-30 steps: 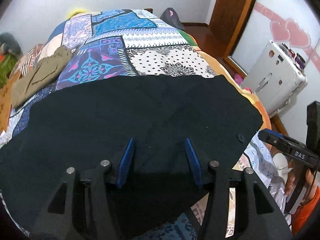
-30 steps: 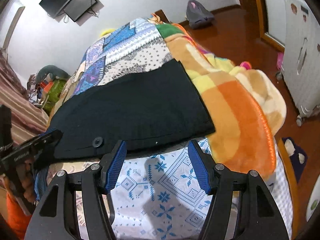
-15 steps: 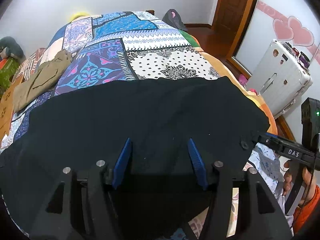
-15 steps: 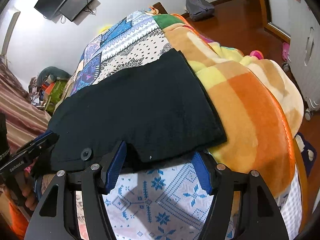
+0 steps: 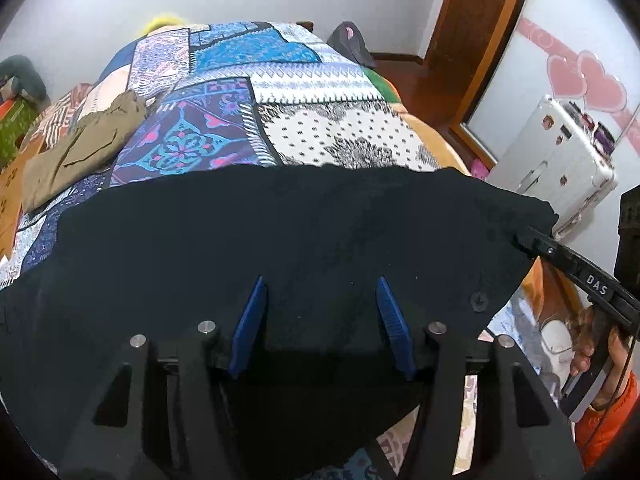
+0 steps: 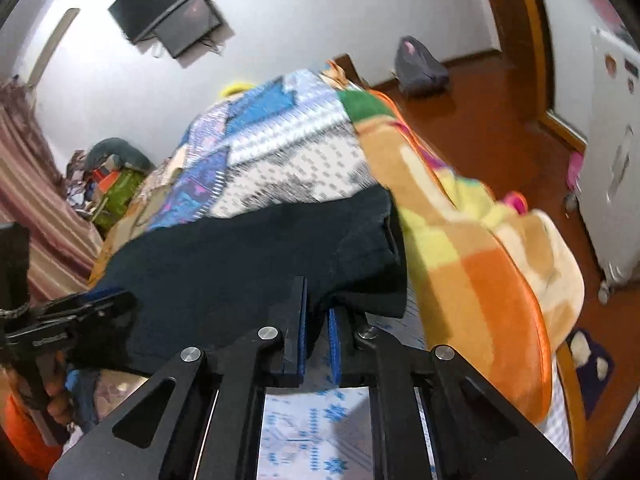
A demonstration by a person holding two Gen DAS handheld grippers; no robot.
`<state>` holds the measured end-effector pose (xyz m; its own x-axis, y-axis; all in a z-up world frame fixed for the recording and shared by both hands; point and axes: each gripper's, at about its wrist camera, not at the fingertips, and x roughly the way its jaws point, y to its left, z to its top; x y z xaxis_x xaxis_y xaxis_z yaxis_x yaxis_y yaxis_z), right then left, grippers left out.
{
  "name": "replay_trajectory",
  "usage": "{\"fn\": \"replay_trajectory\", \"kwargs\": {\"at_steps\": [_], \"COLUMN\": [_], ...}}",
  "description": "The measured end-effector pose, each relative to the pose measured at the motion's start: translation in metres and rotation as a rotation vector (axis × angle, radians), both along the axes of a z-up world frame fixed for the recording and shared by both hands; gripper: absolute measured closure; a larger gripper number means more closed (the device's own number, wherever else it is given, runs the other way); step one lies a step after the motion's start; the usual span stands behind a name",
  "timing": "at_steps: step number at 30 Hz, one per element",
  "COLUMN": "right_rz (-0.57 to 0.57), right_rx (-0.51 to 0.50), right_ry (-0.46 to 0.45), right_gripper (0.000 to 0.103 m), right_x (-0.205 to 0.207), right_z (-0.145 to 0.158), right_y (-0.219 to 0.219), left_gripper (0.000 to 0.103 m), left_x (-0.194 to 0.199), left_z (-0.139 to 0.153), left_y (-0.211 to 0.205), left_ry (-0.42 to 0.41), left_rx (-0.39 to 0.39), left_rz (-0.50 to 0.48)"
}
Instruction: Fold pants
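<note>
Black pants (image 5: 304, 240) spread across foot edge of bed (image 5: 320, 128). Right hand-held gripper (image 6: 316, 320) clamped on waistband corner; left hand-held gripper (image 5: 320, 312) apart, over cloth. Grasp step; next likely left pinch, then lift together.

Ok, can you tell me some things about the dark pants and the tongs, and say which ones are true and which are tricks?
1. The right tongs are pinching the edge of the black pants. True.
2. The left tongs are squeezed shut. False: their blue pads are wide apart, over the pants.
3. A folded khaki-brown garment lies on the colourful patchwork bedspread, apart from the pants. True.
4. The pants are lying on the floor. False: they are spread on the bed.
5. A white hard-shell suitcase stands beside the bed. True.
</note>
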<state>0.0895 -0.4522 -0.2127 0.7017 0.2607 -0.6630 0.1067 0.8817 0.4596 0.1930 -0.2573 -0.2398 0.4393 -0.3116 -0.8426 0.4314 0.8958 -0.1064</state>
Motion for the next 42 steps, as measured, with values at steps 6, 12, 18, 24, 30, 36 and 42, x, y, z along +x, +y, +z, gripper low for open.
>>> {"fn": "replay_trajectory", "kwargs": {"at_steps": [6, 12, 18, 24, 30, 36, 42], "right_rz": [0.030, 0.105, 0.188, 0.335, 0.515, 0.725, 0.794], "right_rx": [-0.002, -0.029, -0.057, -0.043, -0.050, -0.100, -0.134], "right_ry": [-0.087, -0.188, -0.292, -0.348, -0.307, -0.099, -0.015], "right_gripper": [0.096, 0.096, 0.096, 0.096, 0.096, 0.093, 0.076], "right_x": [0.010, 0.027, 0.046, 0.067, 0.079, 0.082, 0.075], "right_z": [0.035, 0.075, 0.117, 0.139, 0.117, 0.043, 0.021], "right_y": [0.017, 0.051, 0.094, 0.158, 0.238, 0.308, 0.315], "left_gripper": [0.045, 0.045, 0.045, 0.045, 0.045, 0.045, 0.045], "left_x": [-0.004, -0.006, -0.010, -0.025, -0.042, -0.054, -0.054], "left_z": [0.027, 0.051, 0.071, 0.084, 0.081, 0.068, 0.061], "left_y": [0.027, 0.070, 0.127, 0.196, 0.259, 0.290, 0.282], "left_ry": [-0.068, -0.126, -0.189, -0.257, -0.255, -0.219, -0.196], "left_rx": [-0.040, -0.080, -0.109, -0.116, -0.115, -0.105, -0.109], "left_rz": [0.033, 0.088, 0.169, 0.275, 0.398, 0.456, 0.426]}}
